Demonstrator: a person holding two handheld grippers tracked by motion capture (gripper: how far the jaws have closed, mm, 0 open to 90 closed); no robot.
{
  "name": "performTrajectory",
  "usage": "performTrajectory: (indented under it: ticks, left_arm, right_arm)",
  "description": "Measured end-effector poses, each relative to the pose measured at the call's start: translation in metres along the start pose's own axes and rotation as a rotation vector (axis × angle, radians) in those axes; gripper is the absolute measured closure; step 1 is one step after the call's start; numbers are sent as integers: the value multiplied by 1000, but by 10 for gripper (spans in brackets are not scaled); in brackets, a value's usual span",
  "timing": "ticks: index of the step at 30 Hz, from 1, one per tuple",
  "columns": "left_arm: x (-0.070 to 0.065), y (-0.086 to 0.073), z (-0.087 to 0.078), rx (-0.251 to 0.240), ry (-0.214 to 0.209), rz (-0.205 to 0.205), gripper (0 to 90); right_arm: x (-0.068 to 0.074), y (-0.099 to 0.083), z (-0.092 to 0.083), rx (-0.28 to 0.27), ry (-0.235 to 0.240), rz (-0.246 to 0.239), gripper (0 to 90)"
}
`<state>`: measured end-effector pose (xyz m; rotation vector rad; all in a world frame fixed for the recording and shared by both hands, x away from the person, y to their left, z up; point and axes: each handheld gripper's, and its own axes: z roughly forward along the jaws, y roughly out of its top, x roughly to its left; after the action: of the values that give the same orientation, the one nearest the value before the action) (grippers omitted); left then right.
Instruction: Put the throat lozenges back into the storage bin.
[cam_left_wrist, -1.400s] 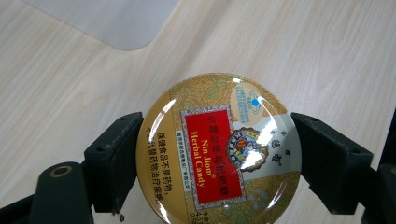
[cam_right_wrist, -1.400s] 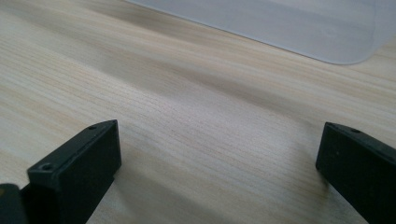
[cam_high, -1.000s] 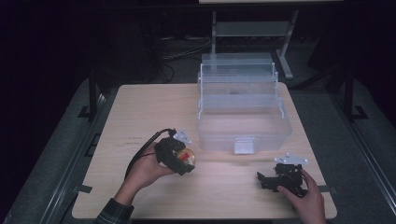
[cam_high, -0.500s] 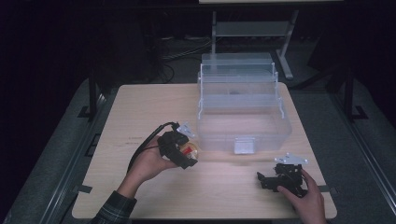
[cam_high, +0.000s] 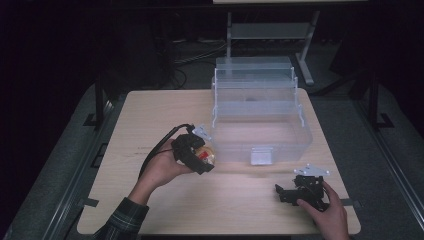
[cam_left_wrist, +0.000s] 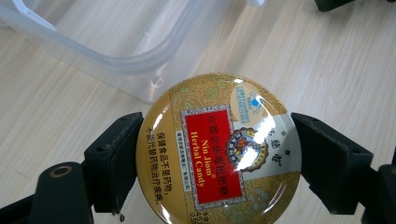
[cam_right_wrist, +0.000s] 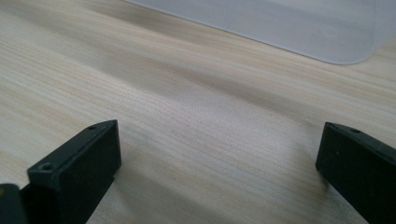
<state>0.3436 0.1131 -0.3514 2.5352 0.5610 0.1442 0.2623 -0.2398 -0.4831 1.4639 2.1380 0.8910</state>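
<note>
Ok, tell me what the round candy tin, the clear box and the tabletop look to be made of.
Candy tin: likely printed metal, glossy, going by the sharp glare spots on its lid. Clear box: translucent plastic, slightly frosted; the table shows through its walls. Tabletop: pale wood or wood-look laminate, matte, with fine straight grain lines.

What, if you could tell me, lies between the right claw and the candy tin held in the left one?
Bare wooden table, as the high view shows: the right claw rests apart from the candy tin.
</note>
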Motion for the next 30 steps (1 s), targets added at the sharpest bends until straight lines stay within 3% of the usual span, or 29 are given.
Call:
performTrajectory:
  ticks: [30]
  left_arm:
    - [16, 45, 0, -18, 13, 30, 197]
  right_arm:
    - [0, 0, 0, 0, 0, 0, 0]
